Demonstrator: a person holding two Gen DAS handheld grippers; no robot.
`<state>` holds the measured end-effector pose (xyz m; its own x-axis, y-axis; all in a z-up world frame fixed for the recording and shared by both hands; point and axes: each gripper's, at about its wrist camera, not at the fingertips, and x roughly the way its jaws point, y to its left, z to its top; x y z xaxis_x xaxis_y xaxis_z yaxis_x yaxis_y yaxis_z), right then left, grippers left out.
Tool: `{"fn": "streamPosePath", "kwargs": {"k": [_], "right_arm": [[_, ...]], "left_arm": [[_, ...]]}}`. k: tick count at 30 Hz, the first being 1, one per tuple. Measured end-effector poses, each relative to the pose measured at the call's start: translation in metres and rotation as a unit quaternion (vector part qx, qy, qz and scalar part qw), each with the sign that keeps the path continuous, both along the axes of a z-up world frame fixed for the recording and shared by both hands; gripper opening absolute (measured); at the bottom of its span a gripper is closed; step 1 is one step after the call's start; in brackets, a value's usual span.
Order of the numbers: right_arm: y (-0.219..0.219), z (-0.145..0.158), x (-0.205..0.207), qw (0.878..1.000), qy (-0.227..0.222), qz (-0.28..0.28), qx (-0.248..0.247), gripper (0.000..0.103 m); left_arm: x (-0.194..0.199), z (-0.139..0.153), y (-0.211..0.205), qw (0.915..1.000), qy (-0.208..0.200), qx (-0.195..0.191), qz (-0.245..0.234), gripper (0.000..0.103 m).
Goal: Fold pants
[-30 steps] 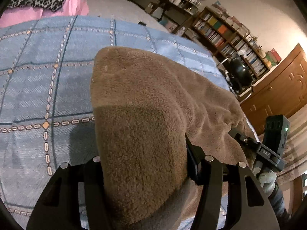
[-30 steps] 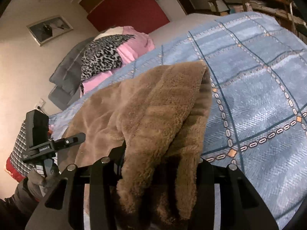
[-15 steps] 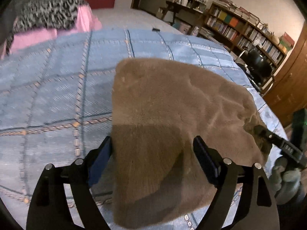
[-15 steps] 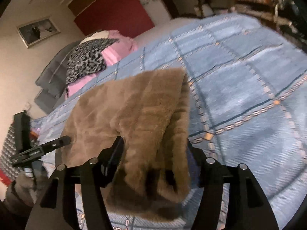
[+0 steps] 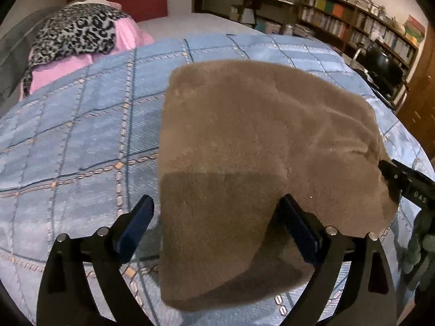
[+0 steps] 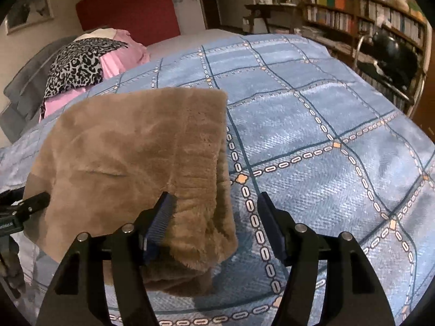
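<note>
Brown fleece pants point(image 5: 258, 141) lie folded into a thick pad on the blue checked quilt point(image 5: 81, 135). My left gripper point(image 5: 216, 217) straddles the near left corner. Its jaws are opening wide, and the fabric lies loose between the pads without being pressed. In the right wrist view the pants point(image 6: 130, 146) fill the left half. My right gripper point(image 6: 214, 214) stands over the near right corner with its jaws opening. Its left pad point(image 6: 160, 217) is beside the pile and its right pad is over bare quilt. Each gripper shows at the edge of the other's view: right gripper point(image 5: 405, 182), left gripper point(image 6: 24, 206).
A leopard-print cloth point(image 5: 76, 32) over pink bedding lies at the far left of the bed. Bookshelves point(image 5: 361, 21), a black chair point(image 5: 383, 65) and a wooden cabinet stand beyond the bed's right side. A gloved hand point(image 5: 424, 247) holds the right gripper.
Both grippers have let go of the pants and spread their jaws. The held corners have dropped and the pants now lie flat on the quilt. Both views have tilted up.
</note>
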<state>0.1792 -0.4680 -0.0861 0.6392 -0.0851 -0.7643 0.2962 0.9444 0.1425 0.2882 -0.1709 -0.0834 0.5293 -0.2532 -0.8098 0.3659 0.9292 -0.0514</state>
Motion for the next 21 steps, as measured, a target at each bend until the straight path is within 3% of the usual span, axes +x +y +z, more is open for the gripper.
{"fn": "streamPosePath", "kwargs": {"k": [2,9,15,21], "right_arm": [[0.006,0.01,-0.006,1.0,-0.011,0.001,-0.009,0.064],[0.031,0.05,-0.051,0.998,-0.066,0.012,-0.021,0.07],[0.05,0.073,-0.078,0.995,-0.092,0.023,-0.026,0.075],[0.069,0.091,-0.096,0.992,-0.115,0.035,-0.034,0.082]], "left_arm": [[-0.01,0.01,0.0,0.9999,-0.011,-0.001,0.002,0.1],[-0.053,0.044,-0.006,0.9987,-0.051,0.006,0.008,0.1],[-0.089,0.079,-0.012,0.9928,-0.114,0.033,0.018,0.1],[-0.113,0.104,-0.011,0.9885,-0.141,0.05,0.025,0.1]]}}
